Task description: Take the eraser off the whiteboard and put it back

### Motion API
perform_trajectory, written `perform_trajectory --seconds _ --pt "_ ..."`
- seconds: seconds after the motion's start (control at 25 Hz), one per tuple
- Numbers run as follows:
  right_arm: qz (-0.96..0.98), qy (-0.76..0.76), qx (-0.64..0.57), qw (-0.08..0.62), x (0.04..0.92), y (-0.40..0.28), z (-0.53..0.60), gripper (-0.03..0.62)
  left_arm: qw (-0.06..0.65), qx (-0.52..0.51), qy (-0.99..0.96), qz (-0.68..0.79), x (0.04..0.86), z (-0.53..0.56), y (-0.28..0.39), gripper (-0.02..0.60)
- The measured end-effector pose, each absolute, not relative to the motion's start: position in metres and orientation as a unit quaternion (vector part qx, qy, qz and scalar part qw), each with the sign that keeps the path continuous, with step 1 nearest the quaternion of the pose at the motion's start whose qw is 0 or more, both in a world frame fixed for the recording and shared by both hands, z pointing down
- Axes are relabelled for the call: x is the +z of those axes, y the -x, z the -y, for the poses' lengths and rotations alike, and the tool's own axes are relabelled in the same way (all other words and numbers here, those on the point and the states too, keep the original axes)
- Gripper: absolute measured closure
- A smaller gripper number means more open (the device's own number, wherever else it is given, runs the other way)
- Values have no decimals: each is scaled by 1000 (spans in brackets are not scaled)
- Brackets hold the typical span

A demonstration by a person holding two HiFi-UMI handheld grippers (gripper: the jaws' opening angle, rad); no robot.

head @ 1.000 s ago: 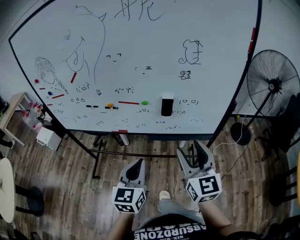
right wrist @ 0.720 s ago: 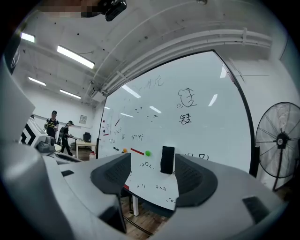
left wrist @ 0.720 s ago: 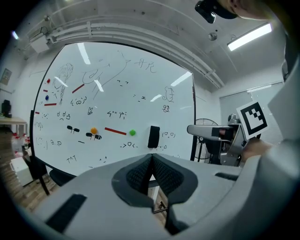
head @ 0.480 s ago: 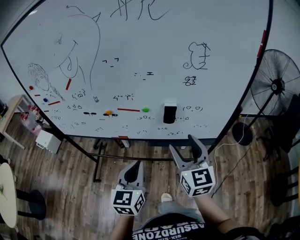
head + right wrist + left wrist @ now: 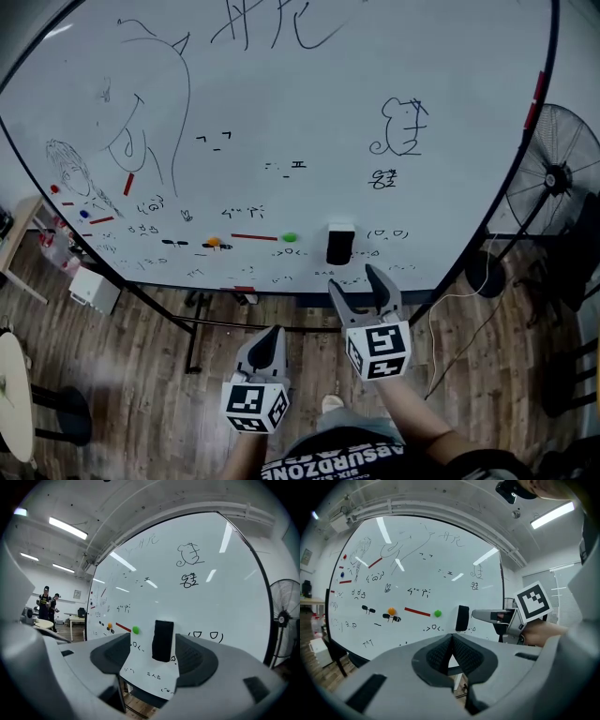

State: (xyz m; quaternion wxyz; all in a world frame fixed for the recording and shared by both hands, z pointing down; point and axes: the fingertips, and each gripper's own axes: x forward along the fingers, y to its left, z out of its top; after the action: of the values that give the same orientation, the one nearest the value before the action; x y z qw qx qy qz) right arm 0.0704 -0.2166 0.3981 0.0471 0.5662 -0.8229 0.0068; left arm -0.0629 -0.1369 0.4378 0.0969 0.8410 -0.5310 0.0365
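Observation:
The black eraser [image 5: 338, 244] sticks upright on the lower part of the whiteboard [image 5: 422, 169], to the right of a green magnet [image 5: 290, 238]. My right gripper [image 5: 354, 281] is open just below and in front of it, not touching it. In the right gripper view the eraser [image 5: 163, 640] shows framed between the spread jaws of that gripper [image 5: 151, 649], still some way off. My left gripper [image 5: 270, 339] hangs lower and further back, shut with nothing in it. In the left gripper view its pads [image 5: 452, 641] meet, and the eraser [image 5: 462, 618] and right gripper [image 5: 477, 615] show beyond.
An orange magnet [image 5: 214, 242] and a red strip [image 5: 254, 237] sit left of the green one. A standing fan [image 5: 562, 173] is at the board's right, with a cable on the wood floor. A white box [image 5: 94, 289] and a round stool [image 5: 9, 394] are at left. People [image 5: 47, 604] stand far off.
Both grippers have moved toward the whiteboard, the right one further, up to just below the eraser. The right jaws have spread a little wider. The left stays shut.

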Motion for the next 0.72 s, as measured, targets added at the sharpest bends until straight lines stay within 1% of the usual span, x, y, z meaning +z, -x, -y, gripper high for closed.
perform_trajectory --seconds 0.36,0.72 --pt "812 -580 18 57 411 -67 260 299 101 43 -836 538 445 155 64 575" --pt "803 -591 16 72 425 -63 291 299 105 47 -830 546 452 168 66 575"
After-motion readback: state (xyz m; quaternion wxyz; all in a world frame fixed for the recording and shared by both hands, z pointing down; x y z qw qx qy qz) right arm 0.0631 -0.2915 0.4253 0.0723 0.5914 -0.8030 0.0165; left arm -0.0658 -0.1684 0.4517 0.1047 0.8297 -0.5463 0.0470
